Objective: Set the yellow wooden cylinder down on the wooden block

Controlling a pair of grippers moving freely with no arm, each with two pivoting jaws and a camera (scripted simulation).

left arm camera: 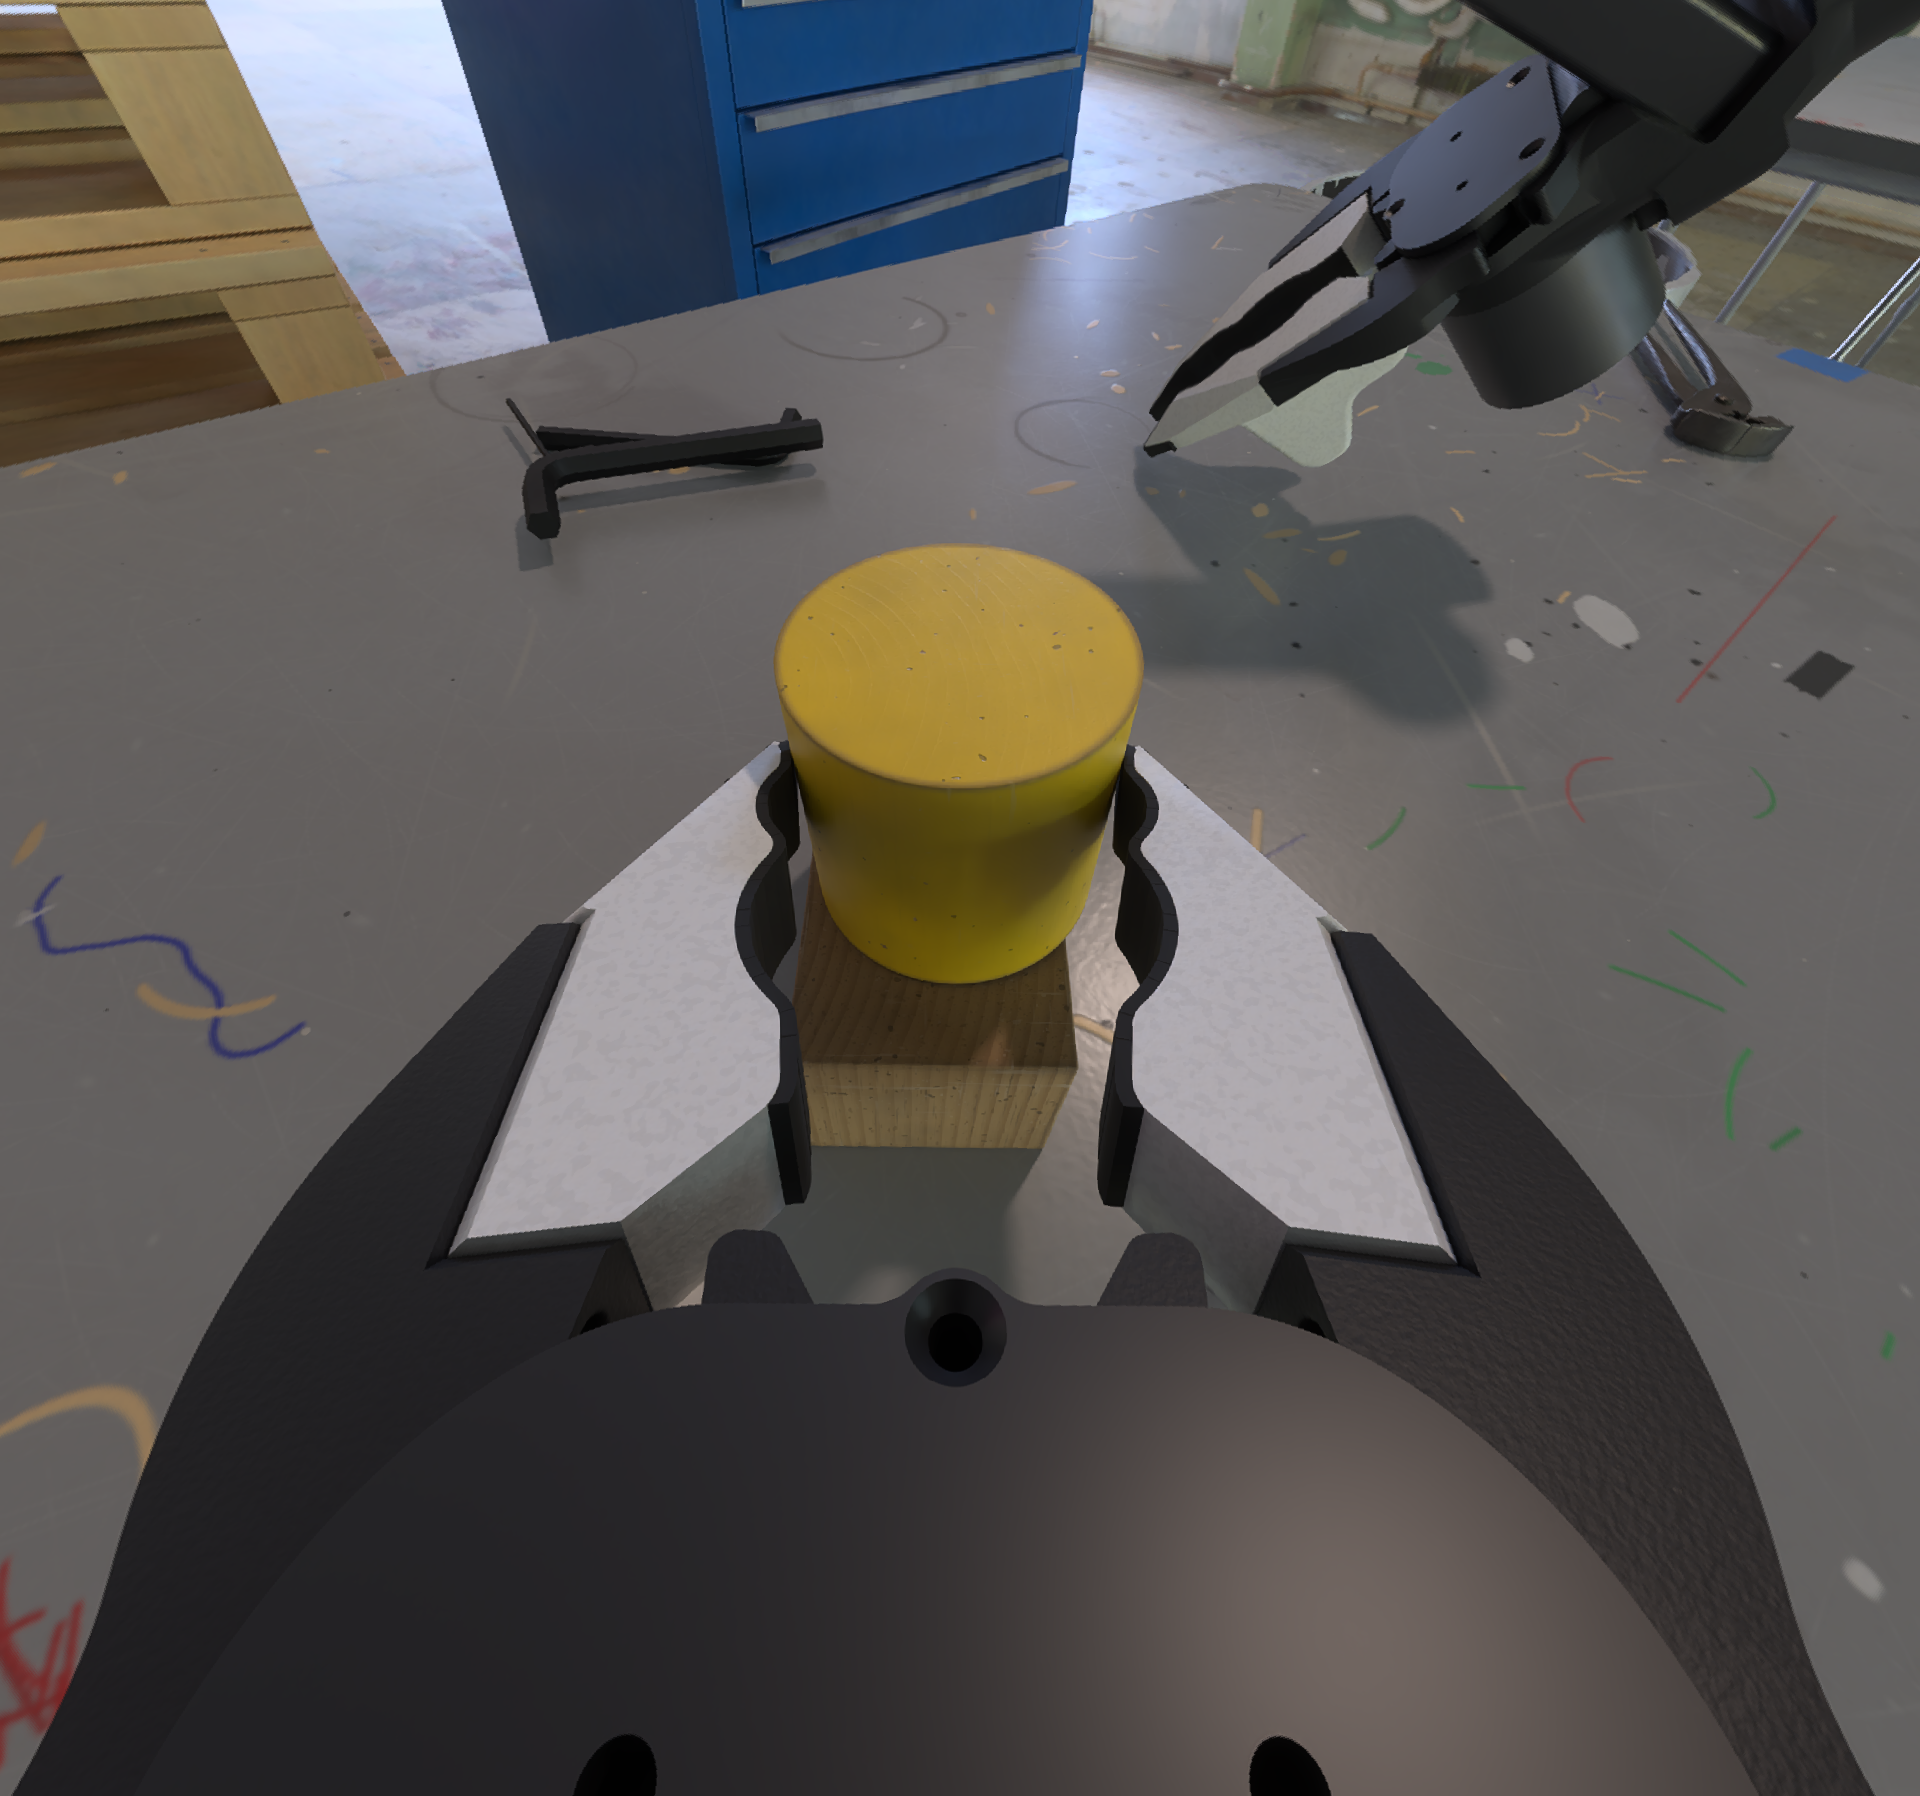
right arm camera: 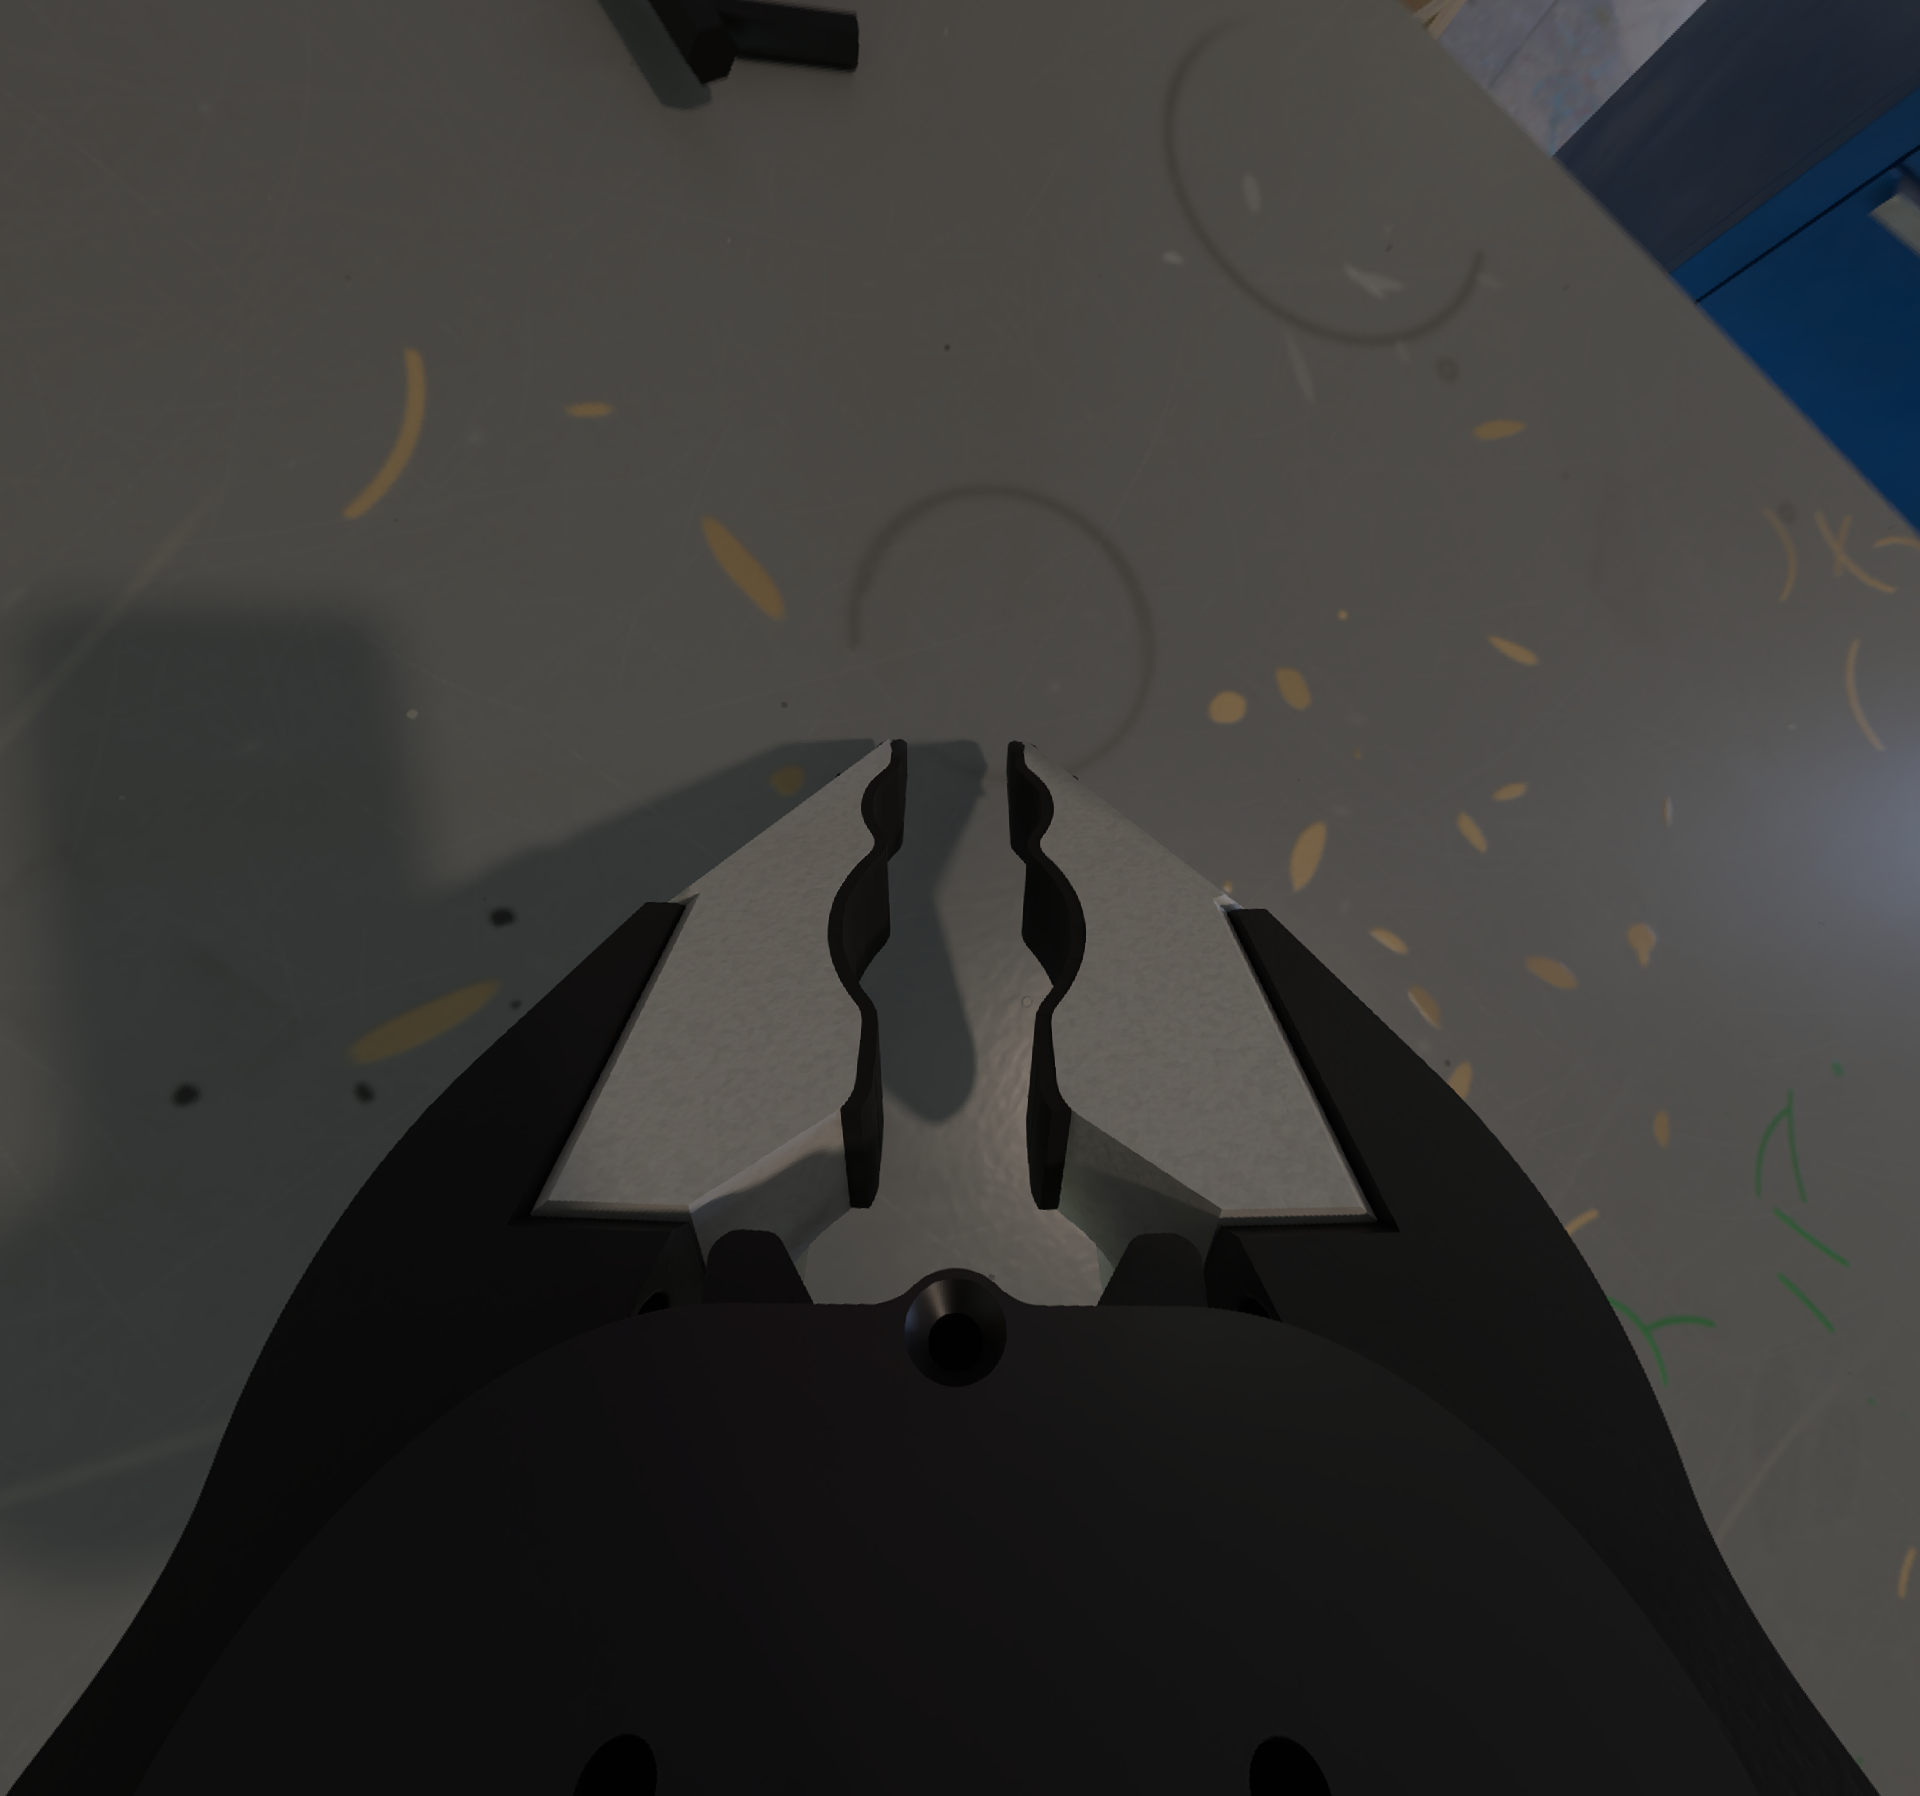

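As the yellow wooden cylinder (left arm camera: pixel 951 759) stands on the wooden block (left arm camera: pixel 935 1060), left tool (left arm camera: pixel 956 770) flanking it (upright)

No text, label, brand, number or sign can be read in either view. The table (left arm camera: pixel 312 666) carries only loose scribbles and strokes in blue, red, green and orange, plus faint ring marks; none of them forms a letter or a digit. The blue drawer cabinet (left arm camera: pixel 894 84), which stands beyond the table's far edge, shows plain drawer fronts with metal handles and no tag. On the wall far behind the cabinet, to its right, there is a pale curling painted pattern, too blurred to tell whether it is writing.
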